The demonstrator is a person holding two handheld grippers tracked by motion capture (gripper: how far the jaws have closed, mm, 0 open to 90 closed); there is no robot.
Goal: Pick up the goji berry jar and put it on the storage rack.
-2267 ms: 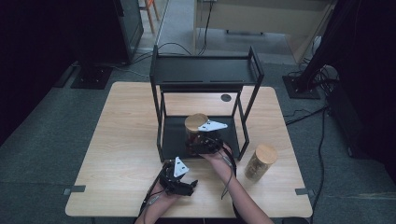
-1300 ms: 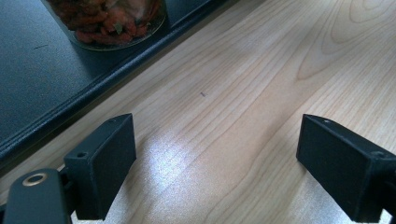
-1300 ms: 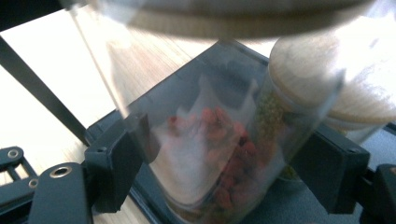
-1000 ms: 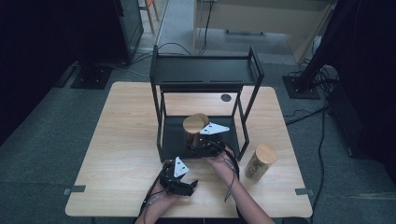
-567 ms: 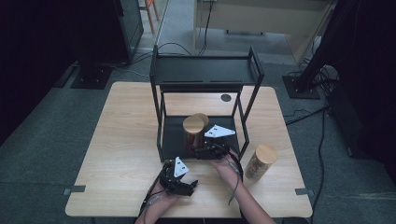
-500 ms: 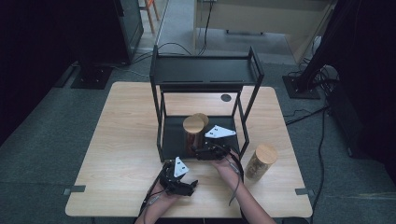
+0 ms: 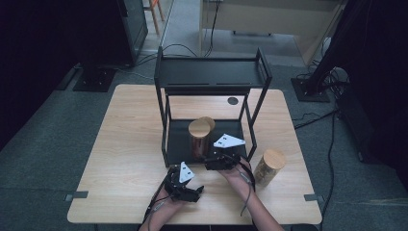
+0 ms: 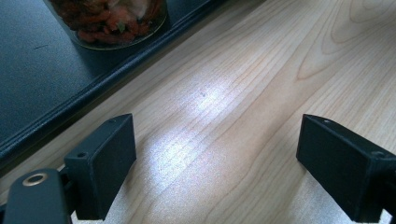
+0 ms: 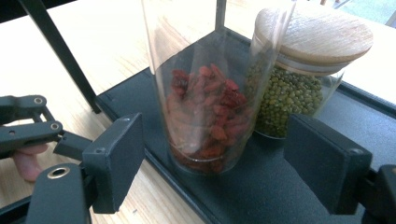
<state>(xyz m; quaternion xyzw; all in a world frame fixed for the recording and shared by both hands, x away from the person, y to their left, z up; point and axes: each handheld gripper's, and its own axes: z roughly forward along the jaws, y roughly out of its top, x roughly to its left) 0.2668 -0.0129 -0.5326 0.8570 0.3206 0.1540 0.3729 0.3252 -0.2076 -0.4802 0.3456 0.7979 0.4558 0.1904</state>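
A glass jar of red dried berries (image 9: 205,116) stands upright on the black rack's lower shelf (image 9: 261,196); its wooden lid (image 7: 198,128) shows from above. My right gripper (image 9: 215,126) is open just in front of it. Its jaws have just been opening a little, and the pads stand apart from the glass. Behind the red jar stands a wood-lidded jar of green beans (image 9: 292,93). My left gripper (image 8: 215,130) rests open over bare wood beside the shelf's front edge (image 8: 42,70), with the red jar's base (image 8: 109,23) ahead of it.
The black two-tier rack (image 7: 211,72) stands mid-table, with its upright posts (image 7: 250,125) flanking the lower shelf. A third wood-lidded jar (image 7: 267,166) stands on the table to the right of my right hand. My left gripper's linkage (image 9: 28,126) lies close at the left.
My right gripper has drawn back a little from the red jar toward the near table edge. The jar stays on the lower shelf, and the left gripper has not moved.
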